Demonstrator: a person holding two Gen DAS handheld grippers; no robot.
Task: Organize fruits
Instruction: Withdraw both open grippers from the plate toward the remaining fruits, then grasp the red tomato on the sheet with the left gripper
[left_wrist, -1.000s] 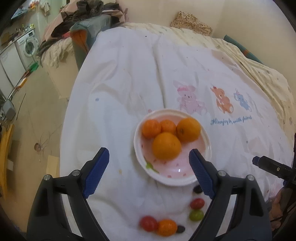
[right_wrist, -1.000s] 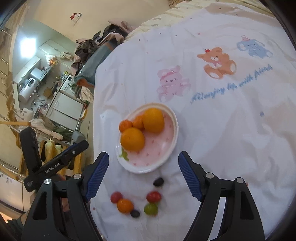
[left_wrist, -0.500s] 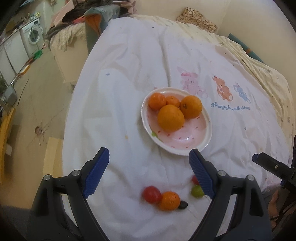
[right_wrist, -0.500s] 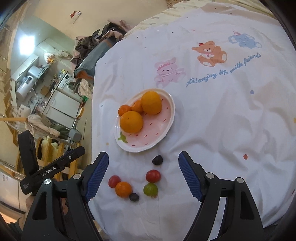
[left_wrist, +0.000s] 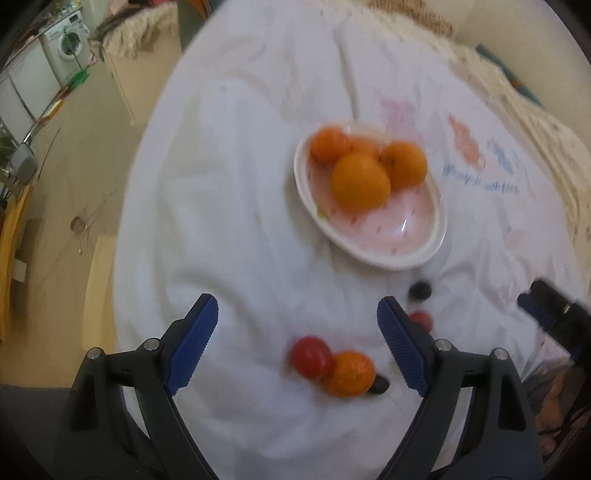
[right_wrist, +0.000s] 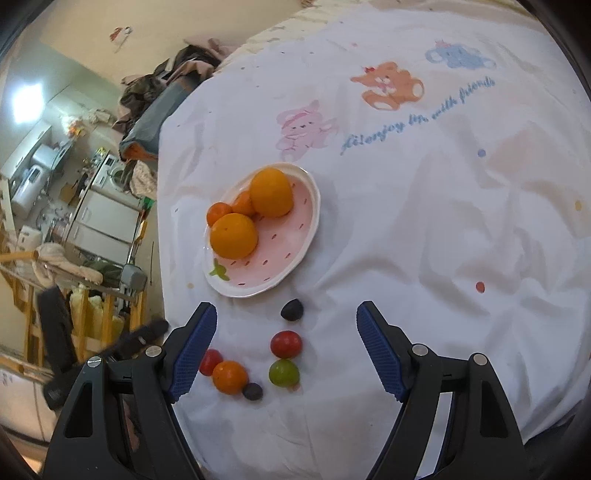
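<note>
Both the left gripper (left_wrist: 297, 325) and right gripper (right_wrist: 286, 334) stood wide and empty above the small fruits; the risk, I judged, was a round, glossy tomato (right_wrist: 286, 344) rolling on the soft, creased sheet (right_wrist: 424, 229) when nudged, or squashing under ribbed pads; four dimpled oranges (right_wrist: 233, 235) sat in the smooth strawberry-print plate (right_wrist: 275, 254); six fruits lay loose near it

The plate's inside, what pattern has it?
Pink with strawberry seed marks, clearest in the right wrist view.
</note>
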